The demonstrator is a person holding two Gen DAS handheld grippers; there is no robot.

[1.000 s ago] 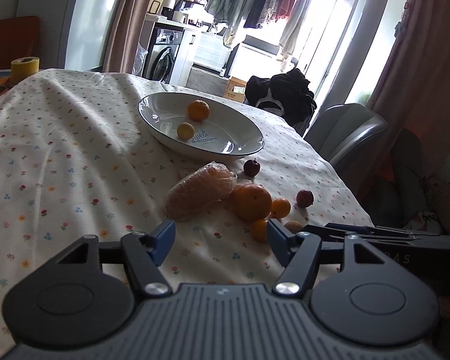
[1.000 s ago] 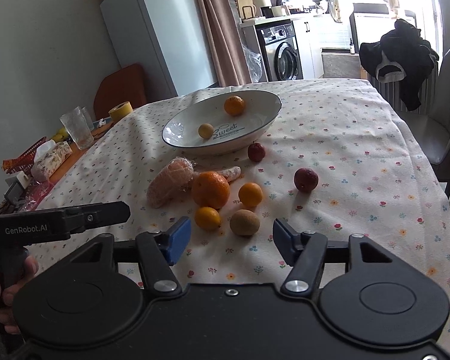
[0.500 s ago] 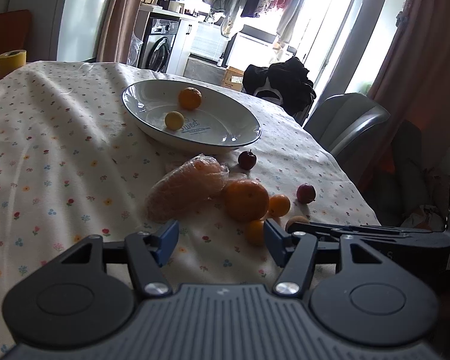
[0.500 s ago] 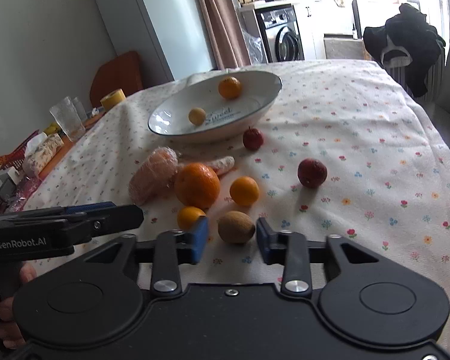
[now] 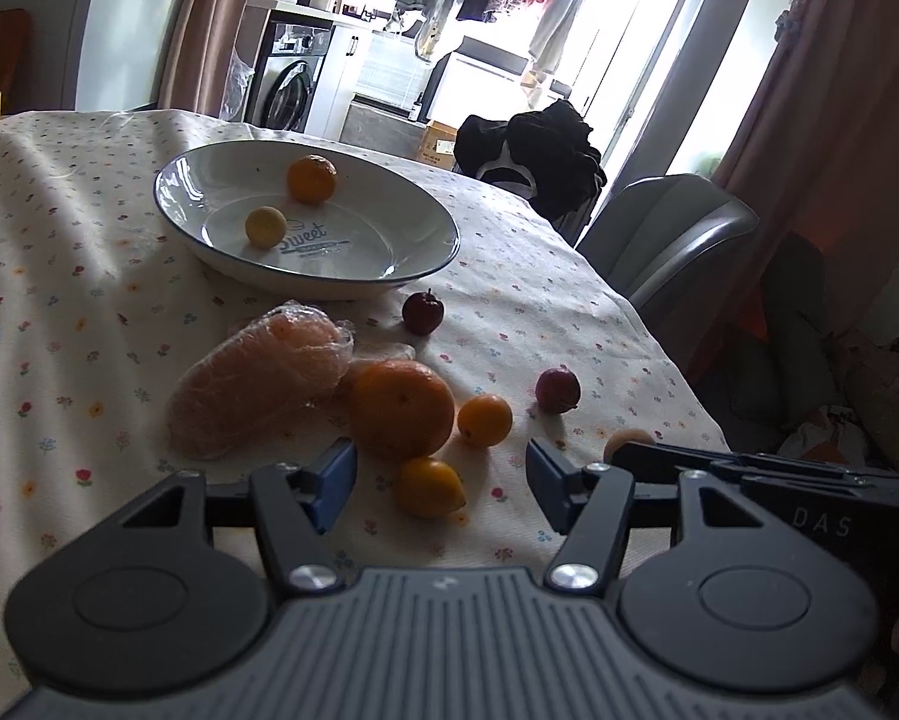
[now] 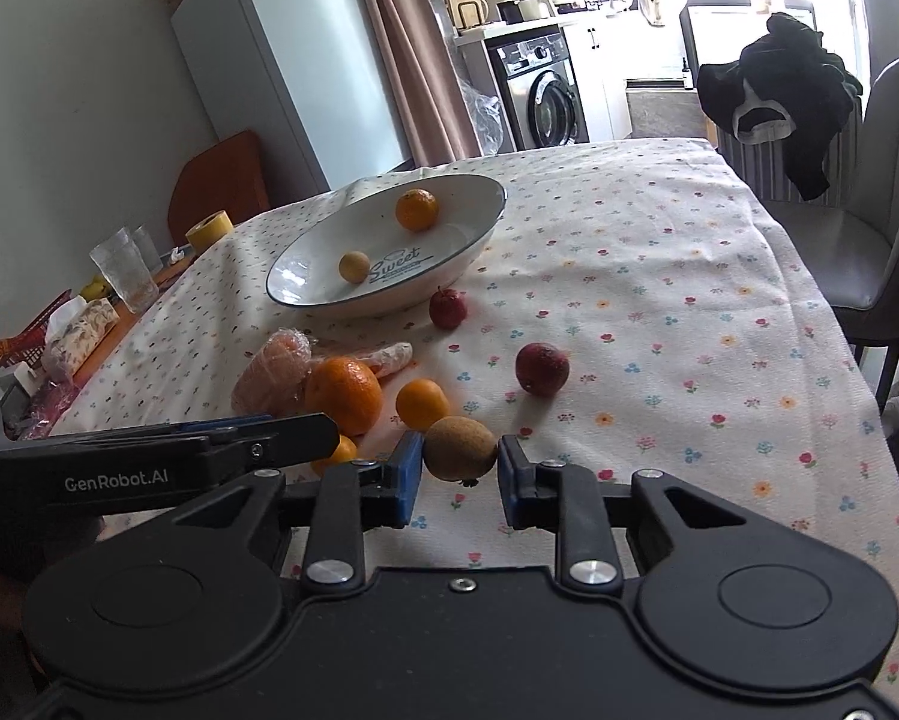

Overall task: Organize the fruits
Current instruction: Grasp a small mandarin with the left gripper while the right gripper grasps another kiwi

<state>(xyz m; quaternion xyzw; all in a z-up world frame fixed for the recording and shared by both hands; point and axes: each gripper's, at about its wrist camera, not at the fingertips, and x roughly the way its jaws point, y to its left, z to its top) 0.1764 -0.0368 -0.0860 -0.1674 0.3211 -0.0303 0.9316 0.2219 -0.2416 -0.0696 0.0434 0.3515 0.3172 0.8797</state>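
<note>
A white bowl (image 6: 305,294) (image 5: 413,276) holds an orange (image 6: 416,210) and a small yellow fruit (image 6: 353,267). On the flowered cloth lie a big orange (image 6: 344,393) (image 5: 401,408), a small orange (image 6: 422,402), a yellow fruit (image 5: 428,486), a wrapped fruit (image 5: 257,381), two dark red fruits (image 6: 542,367) (image 6: 447,307). My right gripper (image 6: 457,477) has its jaws closed around the brown kiwi (image 6: 460,447), pads touching its sides. My left gripper (image 5: 440,477) is open, with the yellow fruit between its fingers.
A grey chair (image 6: 869,240) stands at the table's right edge with black clothing (image 6: 773,96) behind it. Glasses (image 6: 122,270), a tape roll (image 6: 209,228) and packets (image 6: 80,330) sit at the table's far left. The cloth's right half has open room.
My right gripper moved forward and closed its jaws onto the kiwi. My left gripper moved forward toward the pile of fruit, still open.
</note>
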